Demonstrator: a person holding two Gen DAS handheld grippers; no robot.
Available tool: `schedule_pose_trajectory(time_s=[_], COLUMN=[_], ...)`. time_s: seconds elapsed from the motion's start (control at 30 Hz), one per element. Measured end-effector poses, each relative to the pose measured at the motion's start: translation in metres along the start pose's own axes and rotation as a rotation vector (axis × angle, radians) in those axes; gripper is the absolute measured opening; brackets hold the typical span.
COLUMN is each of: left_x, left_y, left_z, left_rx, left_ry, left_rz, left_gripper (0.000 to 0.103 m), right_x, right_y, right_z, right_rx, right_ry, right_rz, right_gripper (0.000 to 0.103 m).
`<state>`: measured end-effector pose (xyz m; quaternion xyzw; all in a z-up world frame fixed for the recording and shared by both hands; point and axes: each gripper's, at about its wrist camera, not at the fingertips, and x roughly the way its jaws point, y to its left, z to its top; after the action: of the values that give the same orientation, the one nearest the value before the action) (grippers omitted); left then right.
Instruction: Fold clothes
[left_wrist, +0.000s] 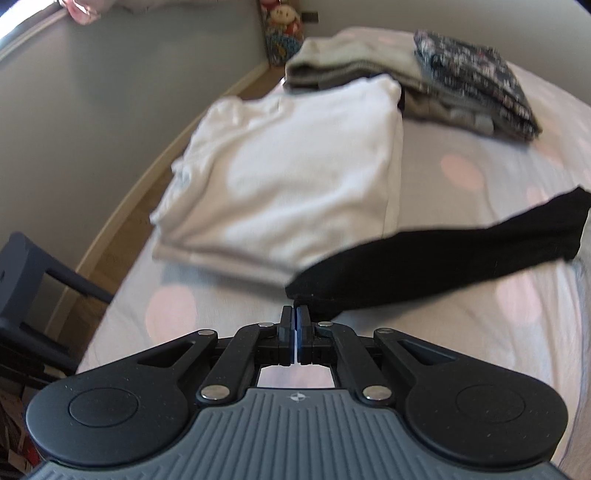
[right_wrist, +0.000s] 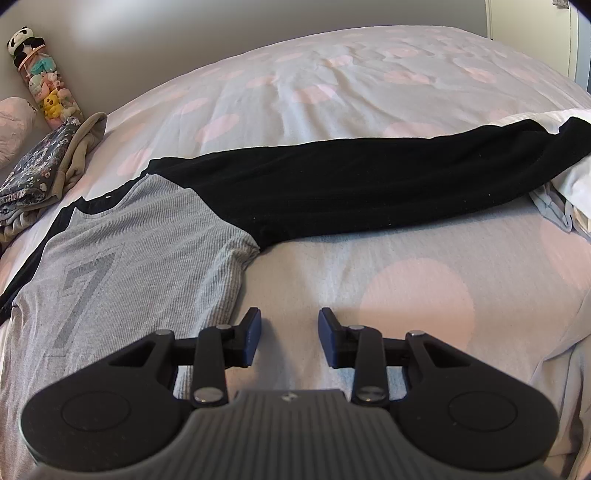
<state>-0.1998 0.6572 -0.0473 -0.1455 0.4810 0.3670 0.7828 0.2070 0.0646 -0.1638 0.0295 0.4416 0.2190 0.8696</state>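
Shirt (right_wrist: 122, 258): grey body with a "7", black sleeves; lies flat on the bed (right_wrist: 369, 85), lower left of the right wrist view. One sleeve (right_wrist: 369, 184) stretches across mid-frame to the right edge. The other sleeve (left_wrist: 443, 254) crosses the lower right of the left wrist view, raised off the bed.

Left claw (left_wrist: 296, 314): jaws closed together, apparently pinching that sleeve's near end; the contact itself sits just past the tips and is blurred.

Right claw (right_wrist: 290, 328): jaws wide apart, empty, over bare bed just beside the shirt's side seam.

Risks: thin pinch may slip and drop the sleeve short; a pull on one sleeve could drag the body askew or rumple it; the sleeve could sweep onto the white top (left_wrist: 288, 177) just beside it.

Folded pile (left_wrist: 424, 77): upper right of the left wrist view, beyond the white top.

Unclear: shirt hem cut off at lower left; sleeve cuff runs onto white cloth (right_wrist: 569, 184) at right edge, identity uncertain; left view motion-blurred.
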Motion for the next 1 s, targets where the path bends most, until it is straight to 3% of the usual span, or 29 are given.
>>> schedule_pose_trajectory(time_s=[0.17, 0.23, 0.3, 0.37, 0.6, 0.73, 0.77, 0.8, 0.87, 1.0], left_x=[0.009, 0.007, 0.000, -0.004, 0.018, 0.037, 0.040, 0.042, 0.041, 0.025], left_y=[0.007, 0.009, 0.009, 0.008, 0.020, 0.021, 0.020, 0.019, 0.015, 0.003], left_z=[-0.015, -0.015, -0.013, -0.007, 0.011, 0.015, 0.016, 0.016, 0.018, 0.026], left_rx=[-0.031, -0.032, -0.020, -0.026, -0.202, -0.258, -0.260, -0.264, -0.248, -0.151], left_ry=[0.035, 0.035, 0.005, -0.023, -0.032, 0.010, 0.018, 0.024, 0.030, -0.003], left_rz=[-0.005, -0.034, -0.053, -0.048, -0.071, -0.094, -0.109, -0.132, -0.155, -0.113], left_gripper=[0.001, 0.011, 0.031, 0.044, 0.047, 0.046, 0.036, 0.019, 0.003, 0.002], right_x=[-0.001, -0.001, 0.000, 0.000, -0.001, 0.000, 0.000, 0.001, 0.001, 0.003], right_y=[0.001, 0.001, 0.002, 0.002, 0.004, 0.006, 0.007, 0.008, 0.010, 0.011], right_z=[-0.001, -0.001, -0.001, -0.001, -0.001, -0.002, -0.002, -0.002, -0.003, -0.003], right_rx=[-0.004, -0.006, -0.008, -0.013, -0.026, -0.044, -0.050, -0.055, -0.066, -0.078], right_ry=[0.000, 0.000, 0.000, 0.001, -0.001, -0.001, -0.001, -0.001, -0.001, -0.003], right_rz=[-0.005, -0.006, -0.008, -0.010, -0.013, -0.021, -0.023, -0.024, -0.026, -0.032], right_gripper=[0.038, 0.038, 0.038, 0.038, 0.039, 0.039, 0.041, 0.042, 0.044, 0.044])
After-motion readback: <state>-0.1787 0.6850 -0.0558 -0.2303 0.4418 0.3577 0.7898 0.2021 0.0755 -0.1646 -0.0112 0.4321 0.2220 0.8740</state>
